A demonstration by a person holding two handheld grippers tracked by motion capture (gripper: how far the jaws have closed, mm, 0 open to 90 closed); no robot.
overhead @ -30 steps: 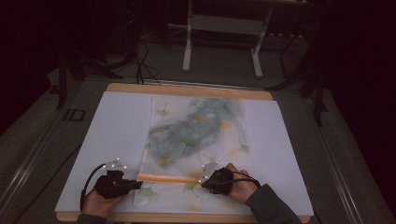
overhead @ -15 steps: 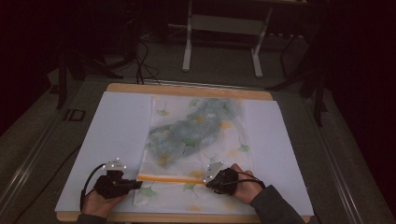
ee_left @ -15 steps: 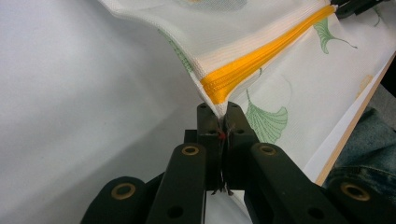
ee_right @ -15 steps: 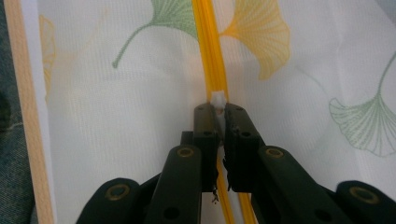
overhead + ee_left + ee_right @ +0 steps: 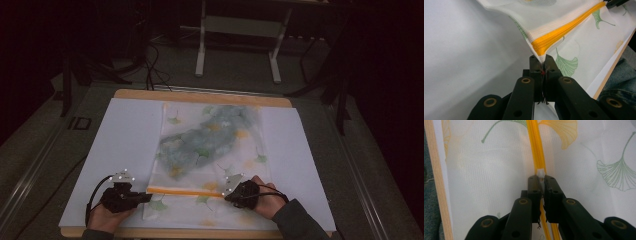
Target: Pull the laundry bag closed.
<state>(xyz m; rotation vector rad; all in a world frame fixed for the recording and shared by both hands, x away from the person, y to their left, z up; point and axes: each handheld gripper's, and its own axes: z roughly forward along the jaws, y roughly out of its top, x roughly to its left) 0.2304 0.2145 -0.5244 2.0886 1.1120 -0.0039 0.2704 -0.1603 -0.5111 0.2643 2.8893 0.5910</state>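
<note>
**Mesh Bag Held at Both Ends of the Zipper**

The mesh bag (image 5: pixel 212 150) was laid flat on a white sheet (image 5: pixel 125 145) that covered the wooden table (image 5: pixel 200 95). It was printed with green and yellow ginkgo leaves, and a grey-green bundle (image 5: pixel 215 135) was seen through the mesh in its far half. An orange zipper (image 5: pixel 187 192) ran across the bag near the person's edge of the table.

The left gripper (image 5: pixel 543 65) was closed on the corner of the bag at the left end of the zipper; in the left gripper view the fabric was pinched between the jaws and drawn up off the sheet into a ridge. In the high view this gripper (image 5: pixel 145 197) lay low over the sheet, carried by the left hand (image 5: pixel 107 215).

The right gripper (image 5: pixel 540 178) was closed on a small white piece (image 5: pixel 540 173) on the zipper line, probably the pull tab, though this could not be told for certain. The zipper (image 5: pixel 537 150) ran straight away from the jaws. In the high view this gripper (image 5: pixel 227 192) was placed at the right part of the zipper, carried by the right hand (image 5: pixel 265 197).

The mesh around both grips was unobstructed. Beyond the table, a white metal stand (image 5: pixel 240 50) and loose cables (image 5: pixel 152 70) were seen on the dark floor, well apart from the bag.
</note>
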